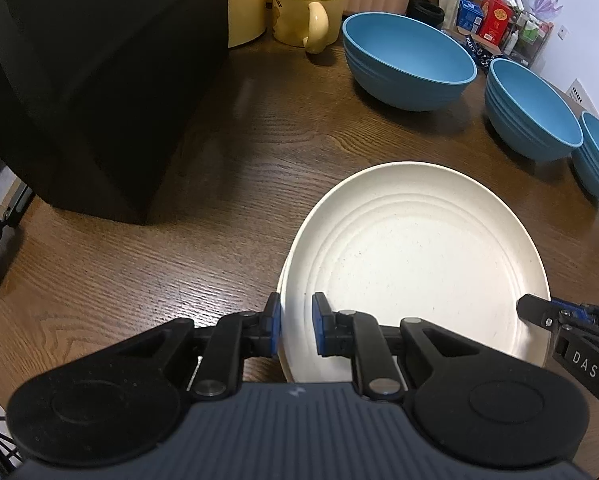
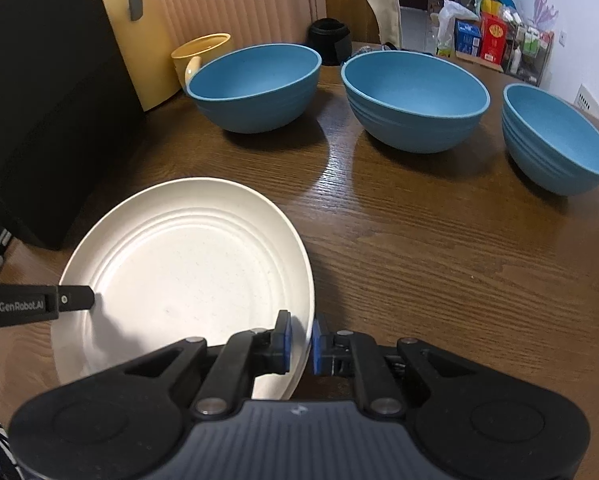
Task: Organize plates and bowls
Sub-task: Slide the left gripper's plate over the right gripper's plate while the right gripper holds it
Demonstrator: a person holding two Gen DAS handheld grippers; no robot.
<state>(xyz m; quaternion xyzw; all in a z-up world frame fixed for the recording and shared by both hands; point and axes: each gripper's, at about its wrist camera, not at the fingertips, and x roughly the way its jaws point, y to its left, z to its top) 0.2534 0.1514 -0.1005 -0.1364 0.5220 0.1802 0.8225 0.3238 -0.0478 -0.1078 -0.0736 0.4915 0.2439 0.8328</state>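
The fingers of the left gripper [image 1: 295,326] pinch the near-left rim of the top plate [image 1: 415,264]; those of the right gripper [image 2: 300,340] pinch its right rim. The plate sits on another near the worktop [image 2: 439,264] front edge. Judged progress: plates stacked, three blue bowls [image 2: 415,100] standing apart, not yet nested. The lower plate shows only as a sliver; any further plates beneath cannot be made out.

Three blue bowls [image 2: 255,84] [image 2: 415,98] [image 2: 555,132], two stacked white plates [image 1: 411,264] between the fingers, one yellow mug [image 1: 307,8] beyond them
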